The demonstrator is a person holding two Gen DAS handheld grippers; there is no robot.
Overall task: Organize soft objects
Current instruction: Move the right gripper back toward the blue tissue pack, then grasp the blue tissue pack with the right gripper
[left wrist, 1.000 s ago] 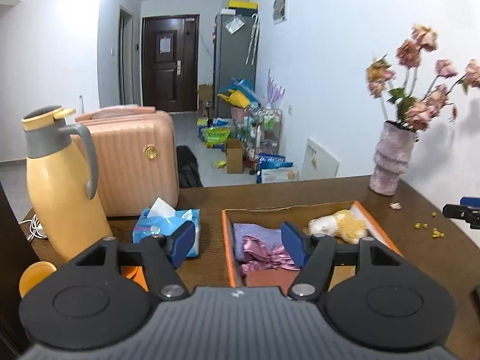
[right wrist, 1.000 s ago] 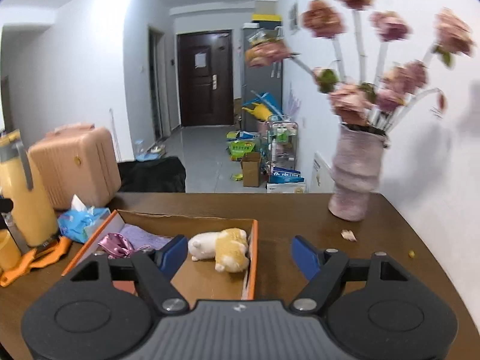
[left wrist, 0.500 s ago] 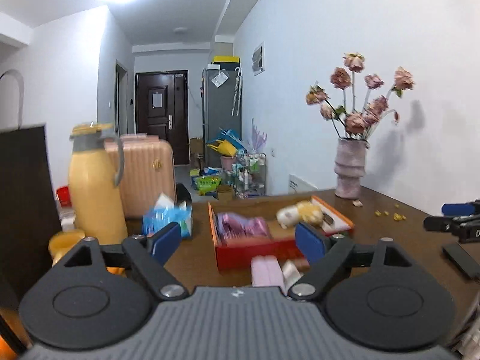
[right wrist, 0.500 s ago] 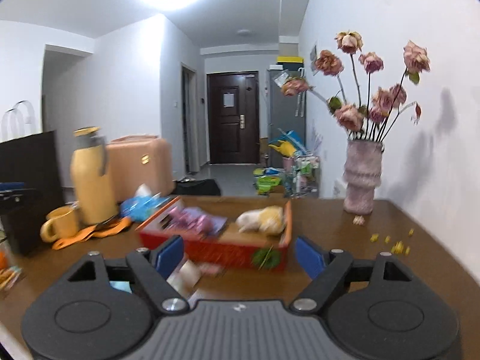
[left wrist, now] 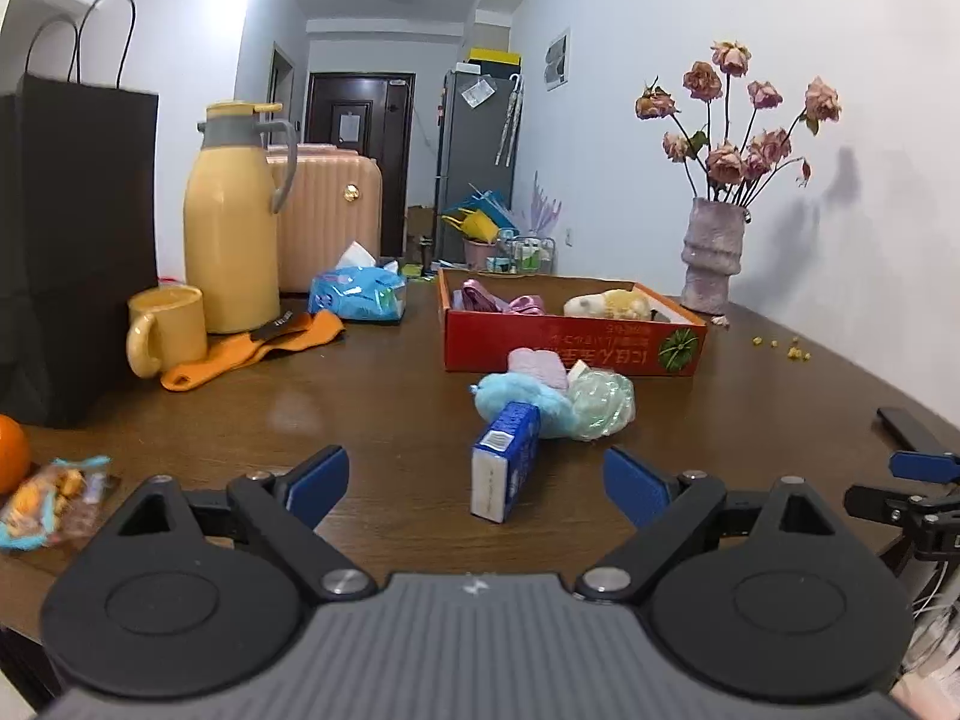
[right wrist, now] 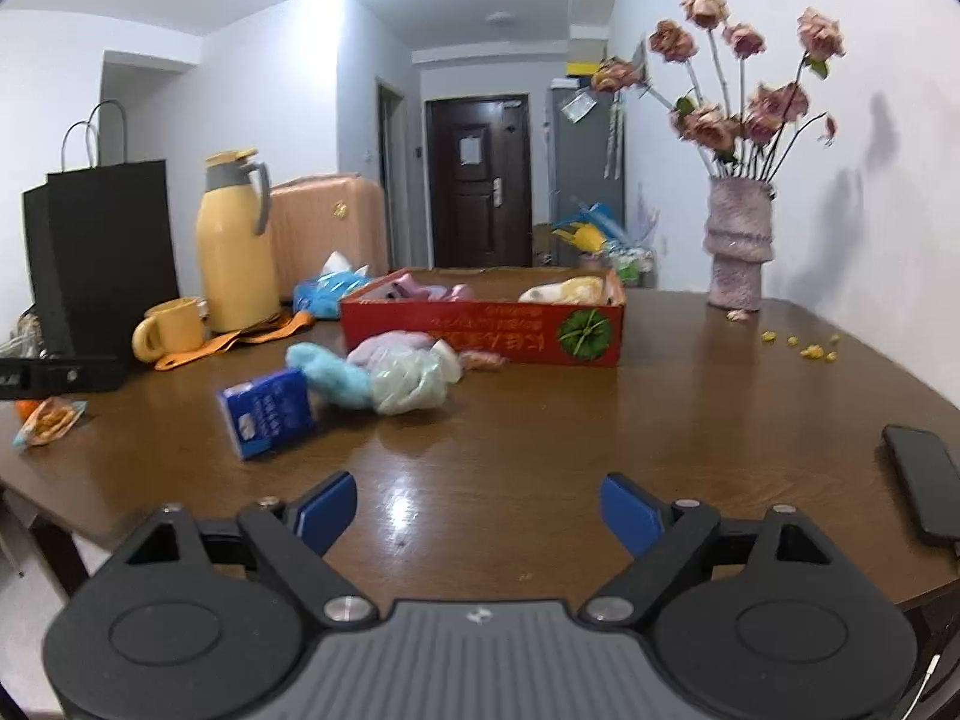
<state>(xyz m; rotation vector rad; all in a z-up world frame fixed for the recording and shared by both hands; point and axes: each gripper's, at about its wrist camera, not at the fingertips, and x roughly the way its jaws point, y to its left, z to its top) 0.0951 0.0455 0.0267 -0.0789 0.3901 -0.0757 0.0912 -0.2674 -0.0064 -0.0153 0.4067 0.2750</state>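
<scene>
A red cardboard box (left wrist: 570, 343) (right wrist: 480, 336) sits mid-table holding pink cloth (left wrist: 498, 302) and a white-and-yellow plush (left wrist: 609, 304) (right wrist: 567, 290). In front of it lies a pile: a light blue fluffy item (left wrist: 522, 399) (right wrist: 333, 373), a pale green bundle (left wrist: 603, 399) (right wrist: 408, 381), a lilac piece (left wrist: 540, 363) and a blue tissue pack (left wrist: 504, 459) (right wrist: 267, 411). My left gripper (left wrist: 477, 483) is open and empty, just short of the tissue pack. My right gripper (right wrist: 477, 507) is open and empty over bare table, well back from the pile.
A yellow jug (left wrist: 231, 216), yellow mug (left wrist: 165, 330), orange cloth (left wrist: 252, 348), blue wipes pack (left wrist: 357, 294) and black paper bag (left wrist: 66, 252) stand at left. A vase of dried flowers (left wrist: 714, 258) stands back right. A phone (right wrist: 924, 480) lies at right. A snack packet (left wrist: 51, 495) lies near left.
Both grippers have pulled back from over the box toward the near table edge and dropped lower. The pile and tissue pack in front of the box have come into view.
</scene>
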